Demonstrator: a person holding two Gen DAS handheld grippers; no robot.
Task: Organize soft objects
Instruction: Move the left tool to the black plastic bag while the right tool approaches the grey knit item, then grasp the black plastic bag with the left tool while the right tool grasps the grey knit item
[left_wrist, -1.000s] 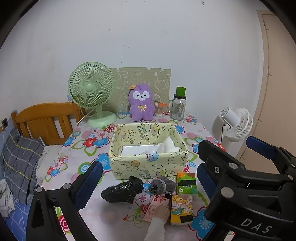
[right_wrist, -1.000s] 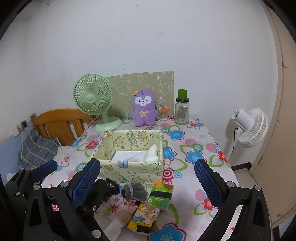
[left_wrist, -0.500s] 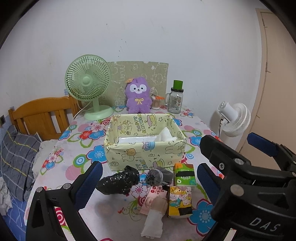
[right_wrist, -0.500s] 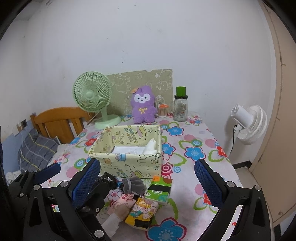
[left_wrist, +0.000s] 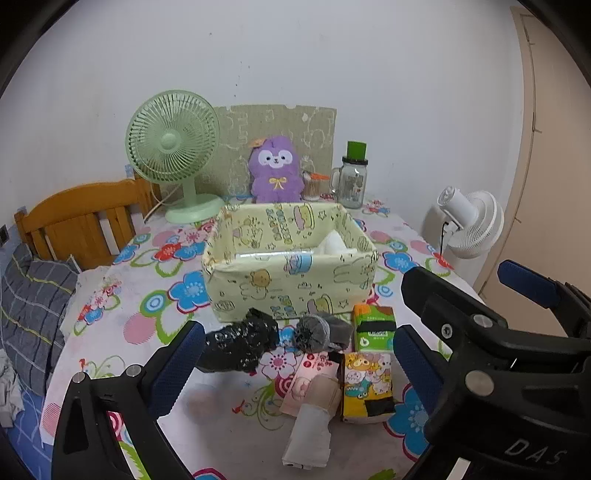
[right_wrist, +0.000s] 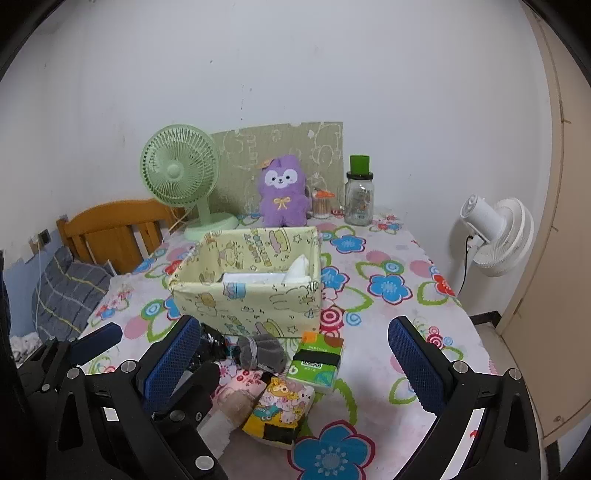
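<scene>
Trouble could come from crowding: the wide-open left gripper (left_wrist: 291, 363) and wide-open right gripper (right_wrist: 291, 363), both empty, hover over soft items bunched before the pale yellow cartoon-print fabric box (left_wrist: 291, 291) — black crinkled bundle (left_wrist: 240, 345), grey sock roll (left_wrist: 319, 332), green tissue pack (right_wrist: 317, 365) — so one grab may drag neighbours. Flowered bench (right_wrist: 388, 291), white wall, wooden chair (left_wrist: 81, 221) alongside.

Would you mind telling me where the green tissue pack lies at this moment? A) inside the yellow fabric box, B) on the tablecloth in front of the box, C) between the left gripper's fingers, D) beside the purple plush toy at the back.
B: the green tissue pack lies on the tablecloth just in front of the yellow fabric box, with both grippers open and empty.
</scene>
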